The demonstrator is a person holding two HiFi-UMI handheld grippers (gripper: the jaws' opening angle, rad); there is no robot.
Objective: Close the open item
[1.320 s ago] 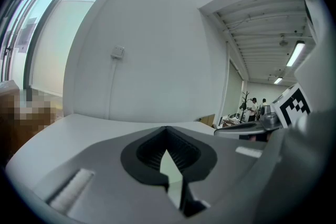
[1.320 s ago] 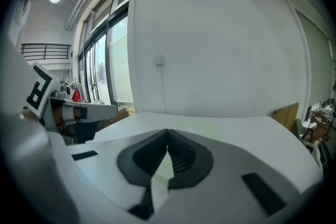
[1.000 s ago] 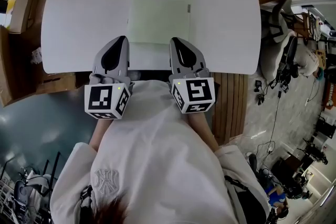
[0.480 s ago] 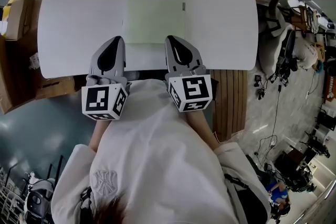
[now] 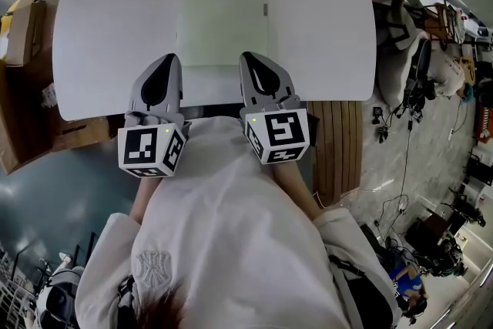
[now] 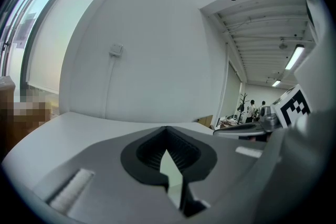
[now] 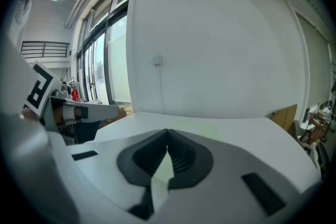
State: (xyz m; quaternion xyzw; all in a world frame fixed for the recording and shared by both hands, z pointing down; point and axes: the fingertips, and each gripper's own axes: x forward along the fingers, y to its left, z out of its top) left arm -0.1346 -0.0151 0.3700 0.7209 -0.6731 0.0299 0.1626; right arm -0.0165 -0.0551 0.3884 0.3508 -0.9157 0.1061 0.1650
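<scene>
Green case (image 5: 223, 15) stays untouched on the table (image 5: 108, 27), left gripper (image 5: 169, 62) and right gripper (image 5: 250, 59) idling pinched closed, empty, at its near edge, so no progress.

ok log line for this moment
left gripper: shut, empty | right gripper: shut, empty | pale green item: flat on white table

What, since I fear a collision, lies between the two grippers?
Head view: between left gripper and right gripper lie the near edge of the pale green item and bare white table.
</scene>
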